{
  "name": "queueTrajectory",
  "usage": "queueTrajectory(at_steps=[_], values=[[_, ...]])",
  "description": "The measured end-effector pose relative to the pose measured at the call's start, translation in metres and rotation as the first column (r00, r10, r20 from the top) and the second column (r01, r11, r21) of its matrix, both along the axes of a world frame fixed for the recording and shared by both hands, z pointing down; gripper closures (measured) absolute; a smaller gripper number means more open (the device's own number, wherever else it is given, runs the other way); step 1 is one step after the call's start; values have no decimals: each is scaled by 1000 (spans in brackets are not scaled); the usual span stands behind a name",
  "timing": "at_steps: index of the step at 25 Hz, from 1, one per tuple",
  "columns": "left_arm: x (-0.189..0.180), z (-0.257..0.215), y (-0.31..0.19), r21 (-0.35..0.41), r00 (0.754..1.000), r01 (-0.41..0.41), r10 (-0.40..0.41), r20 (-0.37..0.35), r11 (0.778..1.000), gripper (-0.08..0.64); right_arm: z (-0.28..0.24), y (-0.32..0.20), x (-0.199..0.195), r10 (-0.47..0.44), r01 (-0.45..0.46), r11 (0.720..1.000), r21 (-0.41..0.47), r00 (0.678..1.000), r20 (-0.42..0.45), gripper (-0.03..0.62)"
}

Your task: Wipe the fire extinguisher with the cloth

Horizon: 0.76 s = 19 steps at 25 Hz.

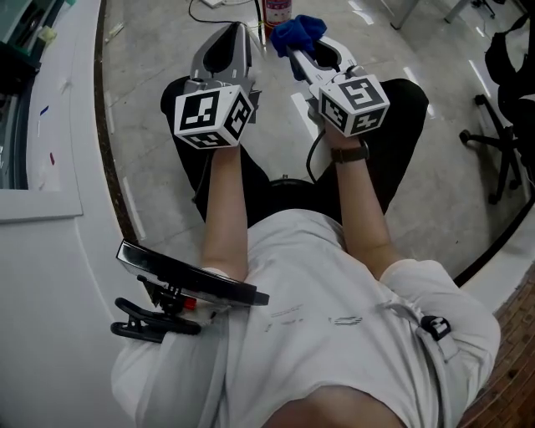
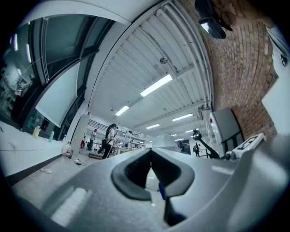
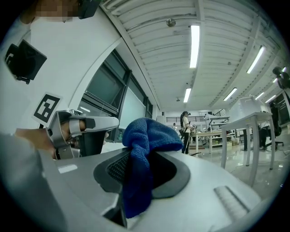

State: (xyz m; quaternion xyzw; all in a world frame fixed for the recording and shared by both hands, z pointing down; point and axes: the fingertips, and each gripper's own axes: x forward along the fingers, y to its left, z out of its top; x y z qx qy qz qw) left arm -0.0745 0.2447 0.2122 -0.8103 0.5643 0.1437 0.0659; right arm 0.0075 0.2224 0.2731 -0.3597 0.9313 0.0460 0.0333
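Your right gripper (image 1: 294,50) pinched the blue cloth (image 1: 298,30). Your left gripper (image 1: 236,32) was pressed together on nothing.

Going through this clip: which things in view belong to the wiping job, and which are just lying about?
Job:
- blue cloth, clamped in the right tool
- red cylinder at the head view's top edge, probably the fire extinguisher
- left tool, shut and empty

Lying about:
- office chair
- black clamp
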Motion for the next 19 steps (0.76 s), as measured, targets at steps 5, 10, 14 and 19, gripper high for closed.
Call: queueTrajectory(at_steps=[5,10,14,19], values=[[1,-8,18,30,1000,3,-3,-7,1000,560,-4,16,-3,-4,4,1000,15,1000,4,488],[2,-6,26,36,1000,5,-5,1,999,559,-5,24,-4,-3,3,999,36,1000,0,488],[-1,-2,31,35,1000,2,-2,-2,999,558,-1,28,-1,16,-17,1000,26,1000,3,488],[-3,3,33,27,1000,0,0,-3,1000,560,-1,29,2,26,-26,1000,13,1000,11,488]])
